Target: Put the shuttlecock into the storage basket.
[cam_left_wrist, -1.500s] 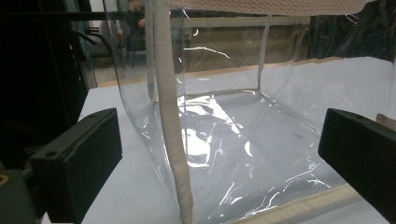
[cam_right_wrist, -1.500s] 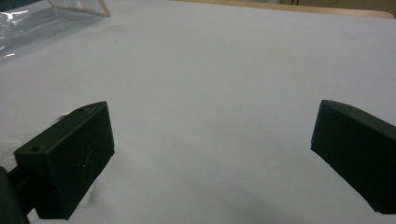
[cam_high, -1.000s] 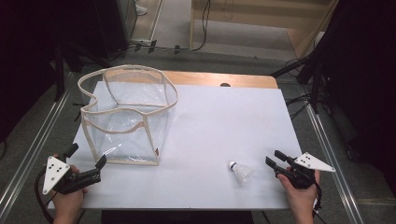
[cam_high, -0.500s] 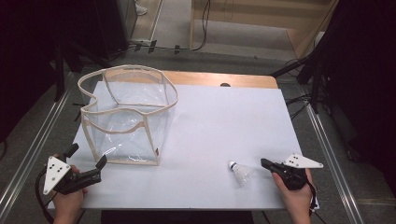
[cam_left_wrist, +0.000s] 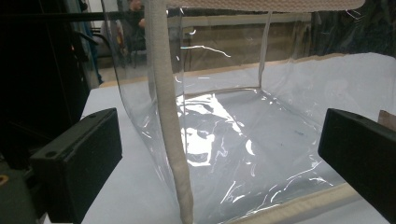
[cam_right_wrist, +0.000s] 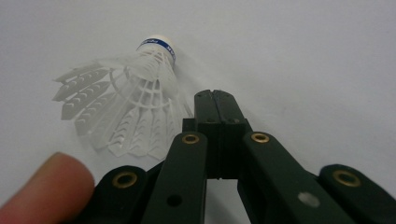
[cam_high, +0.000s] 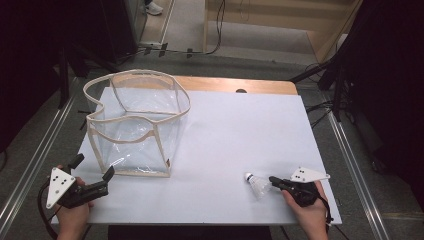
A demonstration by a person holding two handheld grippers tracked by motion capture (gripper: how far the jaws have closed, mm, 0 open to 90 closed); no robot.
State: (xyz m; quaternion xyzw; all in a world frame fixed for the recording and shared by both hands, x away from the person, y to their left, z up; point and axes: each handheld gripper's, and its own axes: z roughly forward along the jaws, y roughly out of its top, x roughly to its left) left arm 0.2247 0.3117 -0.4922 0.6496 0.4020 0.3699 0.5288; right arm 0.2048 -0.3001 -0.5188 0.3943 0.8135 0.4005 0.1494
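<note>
The shuttlecock (cam_high: 258,184) lies on the white desk (cam_high: 240,135), well apart from the clear bag (cam_high: 135,125), with the right gripper (cam_high: 274,181) clenched empty and seemingly touching its feathers, while the left gripper (cam_high: 92,170) gapes beside the bag.

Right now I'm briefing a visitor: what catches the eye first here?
A big clear plastic bin with beige edging stands at the white table's left. A white shuttlecock lies near the front right, the shut right hand-held gripper beside it. The left hand-held gripper waits open before the bin.
</note>
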